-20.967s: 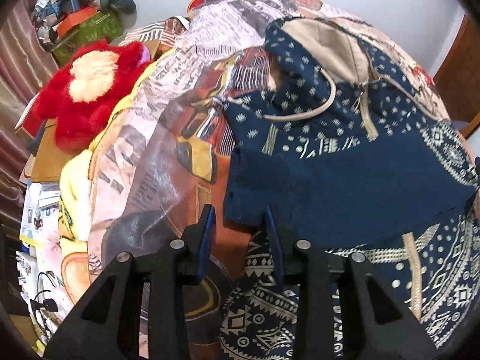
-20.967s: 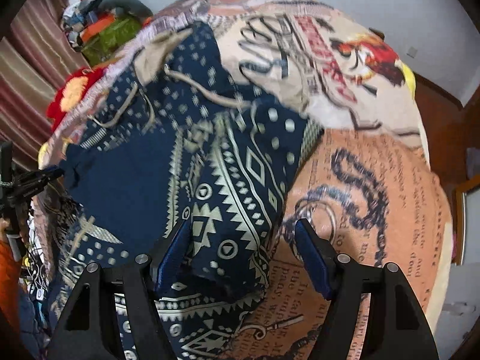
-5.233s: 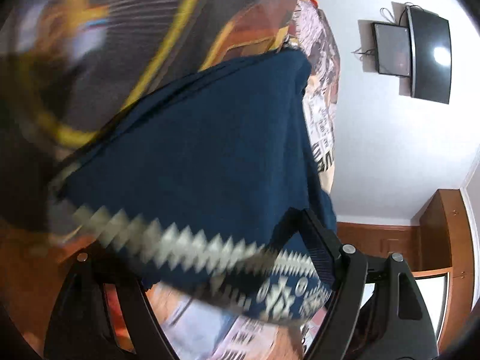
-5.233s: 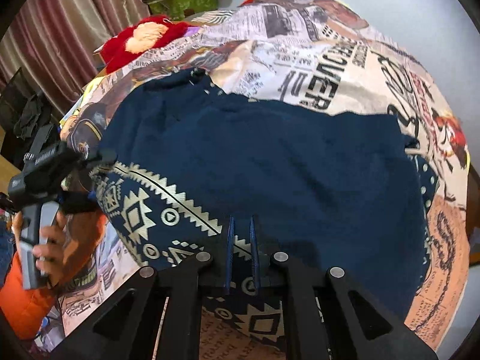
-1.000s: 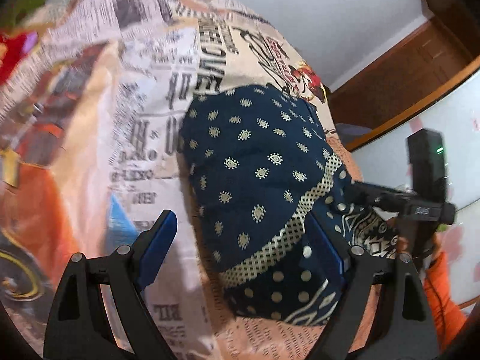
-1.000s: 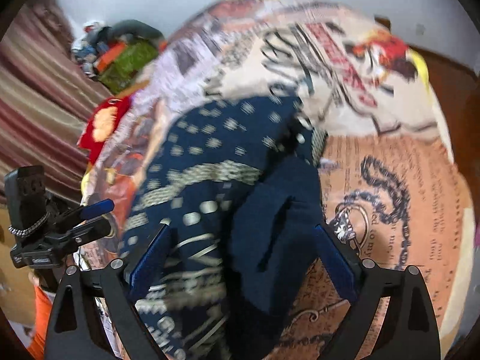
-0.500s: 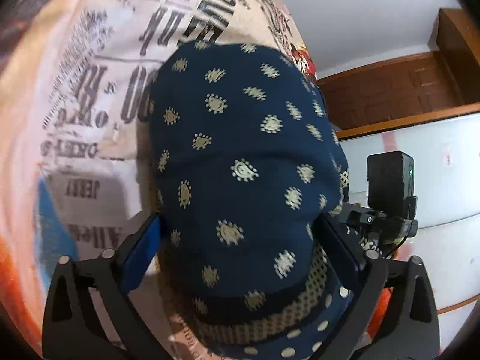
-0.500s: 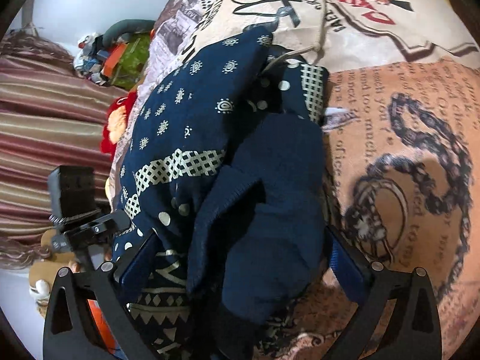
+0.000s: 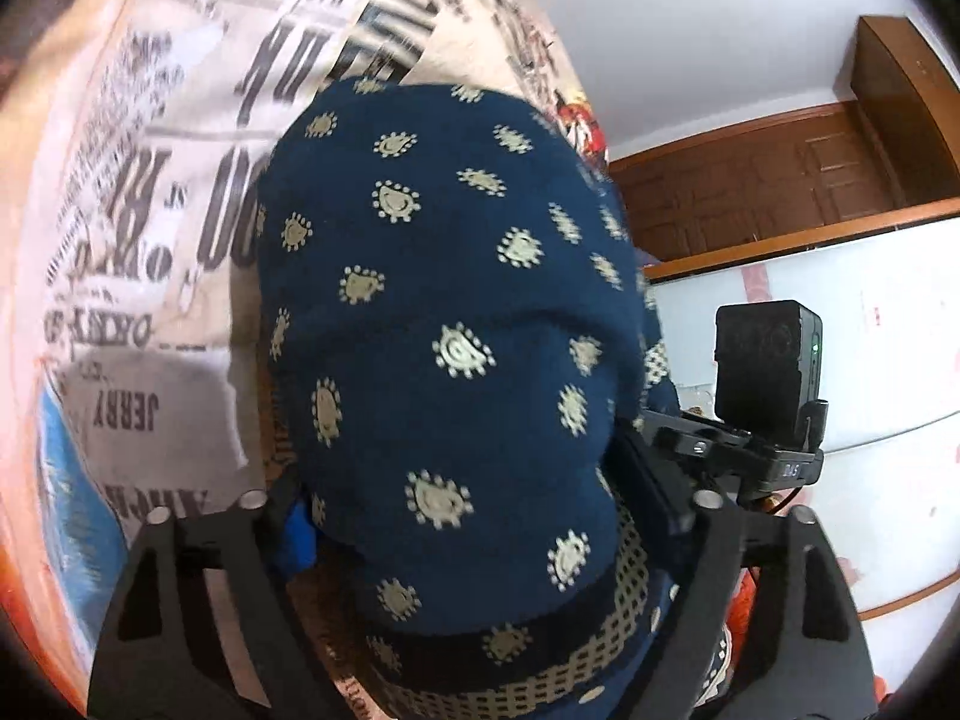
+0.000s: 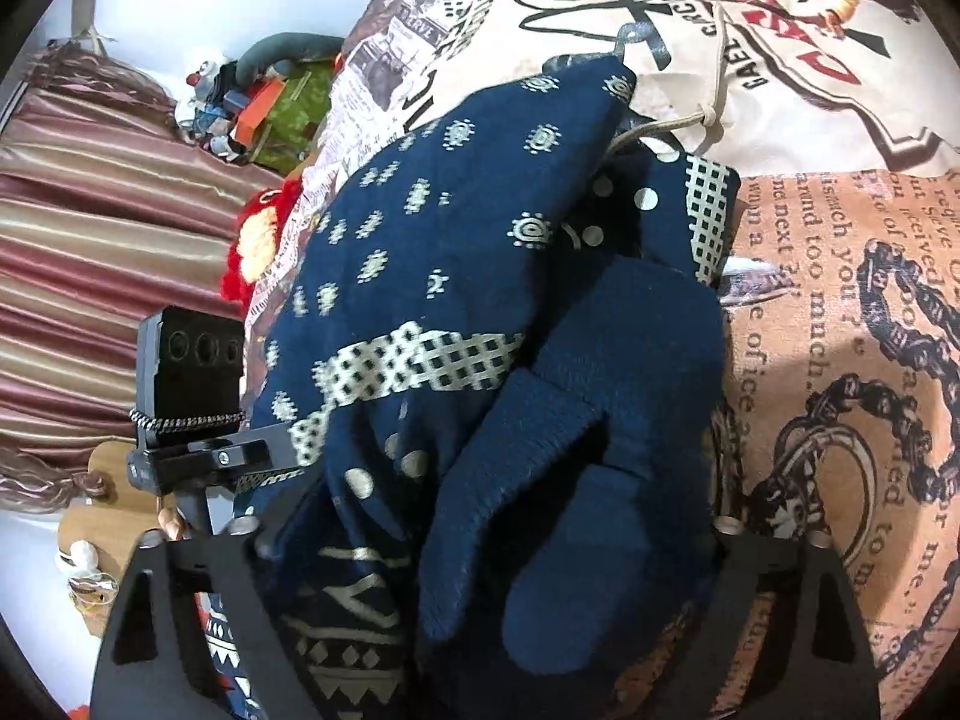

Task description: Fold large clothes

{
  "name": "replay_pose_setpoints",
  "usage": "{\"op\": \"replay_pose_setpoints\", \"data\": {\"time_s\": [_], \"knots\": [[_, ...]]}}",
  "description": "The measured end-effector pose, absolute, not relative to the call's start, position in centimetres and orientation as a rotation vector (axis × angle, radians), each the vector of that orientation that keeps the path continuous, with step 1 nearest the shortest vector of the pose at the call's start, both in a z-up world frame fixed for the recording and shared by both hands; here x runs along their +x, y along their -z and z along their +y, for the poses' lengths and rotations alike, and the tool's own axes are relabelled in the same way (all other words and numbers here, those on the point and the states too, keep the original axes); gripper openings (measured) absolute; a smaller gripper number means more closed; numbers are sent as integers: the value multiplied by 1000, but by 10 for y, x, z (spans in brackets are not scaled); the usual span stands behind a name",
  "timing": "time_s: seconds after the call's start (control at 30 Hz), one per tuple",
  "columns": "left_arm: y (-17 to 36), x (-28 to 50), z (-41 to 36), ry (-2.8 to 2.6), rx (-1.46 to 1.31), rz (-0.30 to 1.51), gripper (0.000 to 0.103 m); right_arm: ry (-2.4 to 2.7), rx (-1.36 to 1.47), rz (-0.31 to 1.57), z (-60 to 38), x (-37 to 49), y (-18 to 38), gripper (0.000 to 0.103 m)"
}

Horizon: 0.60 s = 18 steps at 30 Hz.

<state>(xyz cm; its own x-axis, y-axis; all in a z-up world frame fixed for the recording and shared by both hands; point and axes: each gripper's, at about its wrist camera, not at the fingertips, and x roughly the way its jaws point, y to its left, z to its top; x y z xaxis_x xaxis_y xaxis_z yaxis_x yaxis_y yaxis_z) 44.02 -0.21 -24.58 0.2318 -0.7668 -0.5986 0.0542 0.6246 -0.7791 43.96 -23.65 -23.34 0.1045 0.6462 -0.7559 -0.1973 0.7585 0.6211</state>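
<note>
My left claw (image 9: 462,498) and my right claw (image 10: 480,531) both stand wide open, their fingers straddling the folded navy patterned hoodie (image 10: 480,312) from opposite sides, and I can't tell whether either is squeezing it. The hoodie sits as a thick bundle on the newsprint bedspread (image 10: 840,324), near its middle. I judge the folding nearly done; only tidying the loose plain-blue flap at the near right seems left.

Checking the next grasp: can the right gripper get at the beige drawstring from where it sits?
Probably not directly. The right gripper straddles the folded navy hoodie, jaws wide open; the drawstring lies past the bundle's far edge, so the bulk sits between them.
</note>
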Motion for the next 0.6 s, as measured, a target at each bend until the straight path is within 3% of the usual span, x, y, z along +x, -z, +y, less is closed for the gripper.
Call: {"op": "replay_pose_setpoints", "data": {"time_s": [0.07, 0.2, 0.6], "knots": [[237, 438, -4, 633, -700, 1191, 72, -657, 411, 1319, -233, 438, 229, 69], [213, 431, -1, 638, -666, 1125, 68, -671, 394, 1288, -226, 433, 215, 54], [121, 410, 63, 601, -587, 933, 68, -771, 332, 1128, -172, 418, 134, 52]]}}
